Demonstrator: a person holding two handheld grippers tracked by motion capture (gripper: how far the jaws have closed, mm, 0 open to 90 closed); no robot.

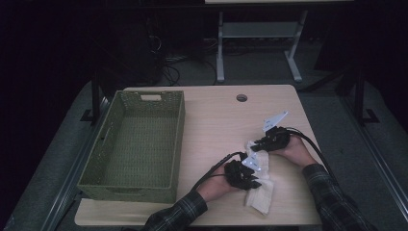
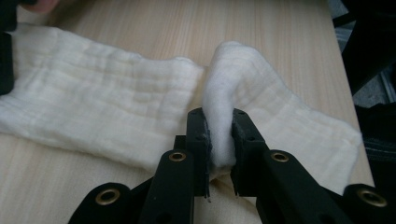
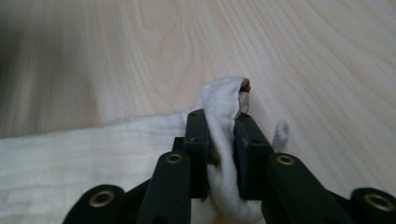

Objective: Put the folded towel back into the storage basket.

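From the high view I see the white cloth (image 1: 259, 179) lying on the near right part of the worktop (image 1: 211, 125), stretched roughly from the front edge toward the middle. My left gripper (image 1: 246, 179) sits on the near part of it, my right gripper (image 1: 262, 143) on the far end, each held in a hand with a plaid sleeve (image 1: 332, 197) behind. A green woven basket (image 1: 108, 144) stands on the left side of the worktop, well apart from the cloth, and a small round hole (image 1: 241, 97) shows near the far edge.

In the left gripper view the jaws are narrow and pinch a raised fold of the cloth (image 2: 116, 107) between them – the fabric humps up above the left gripper (image 2: 219, 140) while the rest lies flat on the wood to either side.

In the right gripper view the right gripper (image 3: 220, 144) has its jaws drawn close on a bunched corner of the cloth (image 3: 70, 168) – the pads press the fabric from both sides, and a small brownish tag shows at the tip of the bunch. The rest of the cloth spreads flat to the left.
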